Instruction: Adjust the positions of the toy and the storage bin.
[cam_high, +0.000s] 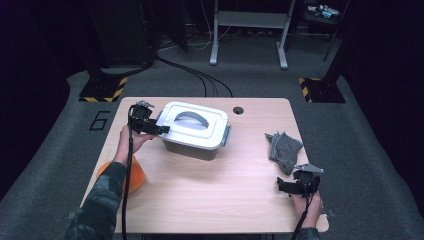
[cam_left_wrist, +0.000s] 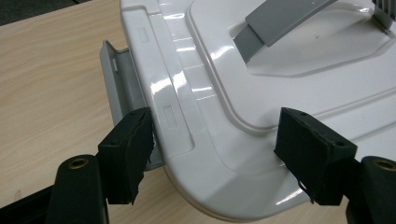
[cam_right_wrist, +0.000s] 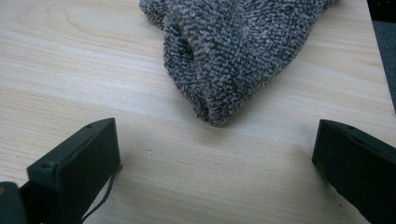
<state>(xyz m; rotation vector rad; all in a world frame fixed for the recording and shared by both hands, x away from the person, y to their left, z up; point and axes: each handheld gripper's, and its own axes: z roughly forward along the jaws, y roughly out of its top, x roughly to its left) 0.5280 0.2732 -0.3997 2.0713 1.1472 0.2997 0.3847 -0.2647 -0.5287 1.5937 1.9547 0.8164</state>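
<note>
My left claw sits at the near left corner of the white lidded storage box, jaws wide apart: one pad is by the grey side latch, the other rests over the lid, neither pressing. The box stands on the wooden table, its grey handle lying flat in the lid. My right claw hovers low over the table, jaws spread and empty, just short of the crumpled grey knitted cloth
</note>
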